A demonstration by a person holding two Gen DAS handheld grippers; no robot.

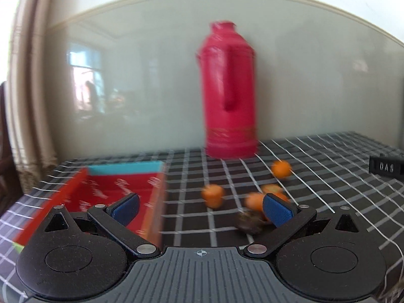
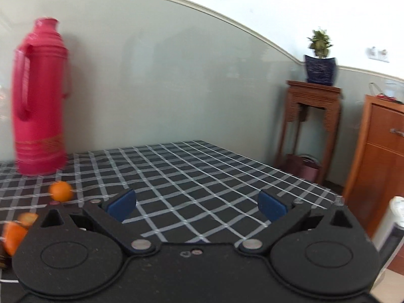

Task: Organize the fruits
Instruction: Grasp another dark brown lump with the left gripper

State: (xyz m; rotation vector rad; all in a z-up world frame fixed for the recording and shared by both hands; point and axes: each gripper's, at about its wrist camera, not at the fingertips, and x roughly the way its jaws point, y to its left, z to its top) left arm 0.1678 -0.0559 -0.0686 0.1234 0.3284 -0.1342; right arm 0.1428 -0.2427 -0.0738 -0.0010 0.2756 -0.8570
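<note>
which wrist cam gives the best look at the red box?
Left wrist view. The red box sits at left on the checked tablecloth, open top toward the camera, interior visible, though blurred and partly behind the left gripper. The right wrist view does not show it at all.

Home interior, likely dining or living room. Table under black cloth with white grid lines (image 2: 192, 174). Tall magenta plastic thermos flask with side handle (image 2: 38, 101) upright on it by wall. Pale green lower wall with cream moulding (image 2: 176, 75). Carved dark wooden stand (image 2: 313, 123) carrying dark blue ceramic pot with leafy houseplant (image 2: 320, 60). Orange-brown wooden cabinet with metal handle (image 2: 378, 151) beside it. Beige curtain (image 1: 27, 101) at window edge.
</note>
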